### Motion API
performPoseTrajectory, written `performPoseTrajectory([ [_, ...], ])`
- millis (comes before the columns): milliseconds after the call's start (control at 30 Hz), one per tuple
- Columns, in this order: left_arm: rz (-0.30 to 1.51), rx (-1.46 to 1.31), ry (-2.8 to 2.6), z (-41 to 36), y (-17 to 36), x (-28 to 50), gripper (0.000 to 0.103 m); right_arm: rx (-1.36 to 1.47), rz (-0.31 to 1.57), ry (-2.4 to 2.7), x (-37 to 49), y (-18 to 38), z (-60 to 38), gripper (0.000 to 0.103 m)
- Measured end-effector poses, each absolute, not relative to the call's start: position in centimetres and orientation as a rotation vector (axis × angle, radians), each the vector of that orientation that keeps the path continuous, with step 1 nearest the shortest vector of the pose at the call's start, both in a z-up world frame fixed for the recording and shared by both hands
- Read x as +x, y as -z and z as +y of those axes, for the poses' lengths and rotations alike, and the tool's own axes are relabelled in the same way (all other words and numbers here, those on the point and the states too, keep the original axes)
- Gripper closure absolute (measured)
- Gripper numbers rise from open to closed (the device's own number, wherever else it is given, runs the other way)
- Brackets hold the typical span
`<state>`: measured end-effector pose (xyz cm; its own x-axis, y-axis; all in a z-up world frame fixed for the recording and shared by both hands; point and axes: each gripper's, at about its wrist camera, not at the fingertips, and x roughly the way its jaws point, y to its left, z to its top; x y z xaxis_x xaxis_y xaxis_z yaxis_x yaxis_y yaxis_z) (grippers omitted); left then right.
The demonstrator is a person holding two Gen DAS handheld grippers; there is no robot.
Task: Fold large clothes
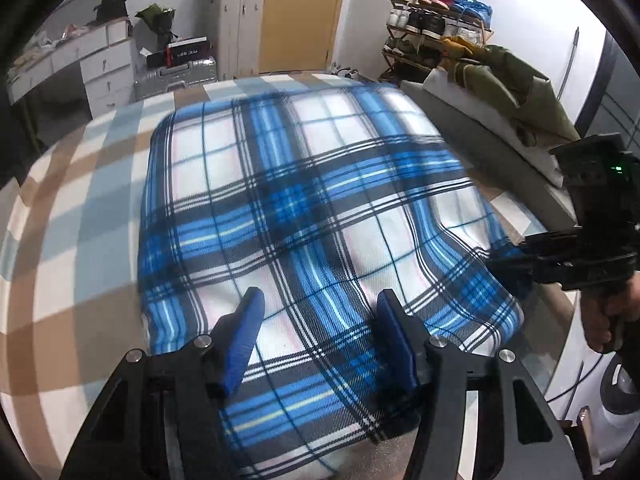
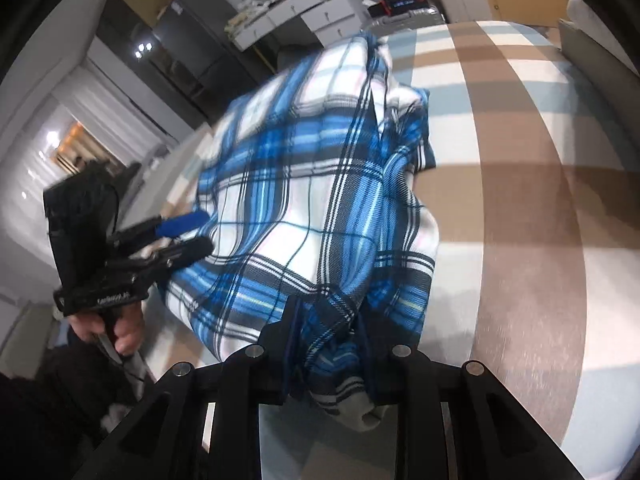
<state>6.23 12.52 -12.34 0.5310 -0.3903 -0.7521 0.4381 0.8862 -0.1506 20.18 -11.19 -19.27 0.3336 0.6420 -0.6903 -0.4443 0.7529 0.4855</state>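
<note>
A blue plaid garment lies on a striped bed, partly folded. The left tongs hover spread apart above its near edge. The right tongs clamp a bunched corner; further folds likely remain.

A striped bed fills the room; beyond its far edge stand drawers, suitcases, a door and a shoe rack.

Both wrist views close above blanket — shared
</note>
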Motion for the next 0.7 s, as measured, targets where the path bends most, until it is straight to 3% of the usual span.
performPoseTrajectory([
  [100, 0.875, 0.08, 0.5, 12.3, 12.5, 6.0, 0.051, 0.151, 1.024, -0.691, 20.4, 16.9, -11.0, 0.078],
  [267, 0.827, 0.075, 0.485, 12.0, 12.4, 4.7, 0.05, 0.083, 0.745, -0.565, 20.0, 7.4, -11.7, 0.076],
  [367, 0.826, 0.067, 0.49, 12.3, 12.5, 5.2, 0.049, 0.037, 0.662, -0.563, 21.6, 4.5, -8.8, 0.076],
  [533, 0.83, 0.006, 0.523, 13.5, 12.5, 6.1, 0.049, -0.17, 0.749, -0.565, 27.0, 6.3, 0.1, 0.08],
  [700, 0.833, -0.028, 0.543, 14.0, 12.4, 6.4, 0.049, -0.402, 0.941, -0.352, 33.4, 14.4, 3.9, 0.082],
])
